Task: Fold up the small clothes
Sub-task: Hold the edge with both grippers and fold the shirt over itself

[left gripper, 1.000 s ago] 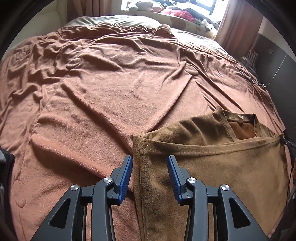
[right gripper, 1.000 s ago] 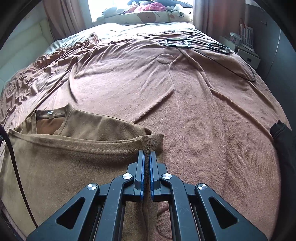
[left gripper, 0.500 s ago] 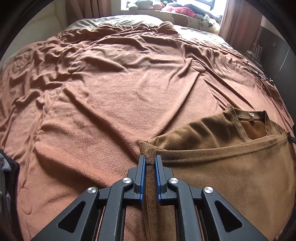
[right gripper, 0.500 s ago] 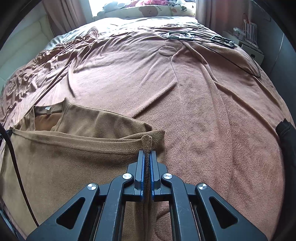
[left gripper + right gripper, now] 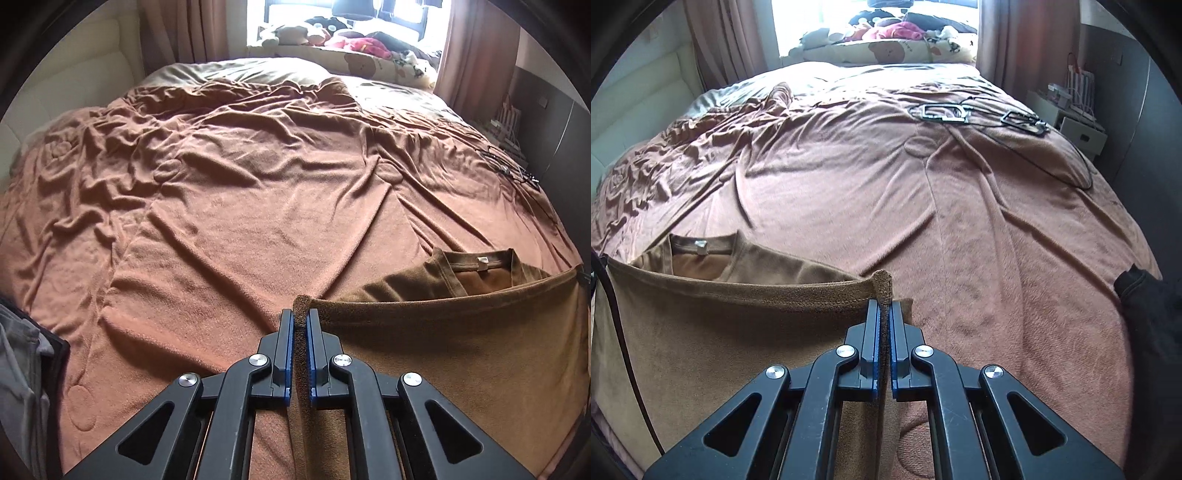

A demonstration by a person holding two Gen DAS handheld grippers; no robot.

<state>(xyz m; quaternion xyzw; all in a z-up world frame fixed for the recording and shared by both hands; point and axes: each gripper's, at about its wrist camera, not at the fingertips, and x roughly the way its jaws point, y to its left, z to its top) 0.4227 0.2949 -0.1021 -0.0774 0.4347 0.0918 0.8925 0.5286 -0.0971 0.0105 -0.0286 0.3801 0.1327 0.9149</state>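
Note:
A small brown T-shirt point(image 5: 443, 354) point(image 5: 720, 332) lies on the bed near its front edge, its collar and white label point(image 5: 482, 263) point(image 5: 700, 243) pointing away from me. My left gripper point(image 5: 302, 317) is shut on the shirt's left hem corner. My right gripper point(image 5: 883, 304) is shut on the right hem corner. The hem stretches taut between both grippers, lifted off the blanket and drawn over the lower half of the shirt. Only the collar and shoulder part show beyond it.
A wrinkled rust-brown blanket point(image 5: 240, 192) point(image 5: 979, 221) covers the bed. Metal frames with black cables point(image 5: 945, 112) point(image 5: 509, 168) lie at the far right. A dark cloth point(image 5: 1145, 295) sits at the right edge, grey fabric point(image 5: 18, 387) at the left. Stuffed toys point(image 5: 351, 40) line the window.
My left gripper closed on the left hem corner, which it had straddled open. Both grippers then rose, lifting the hem off the blanket and pulling it taut.

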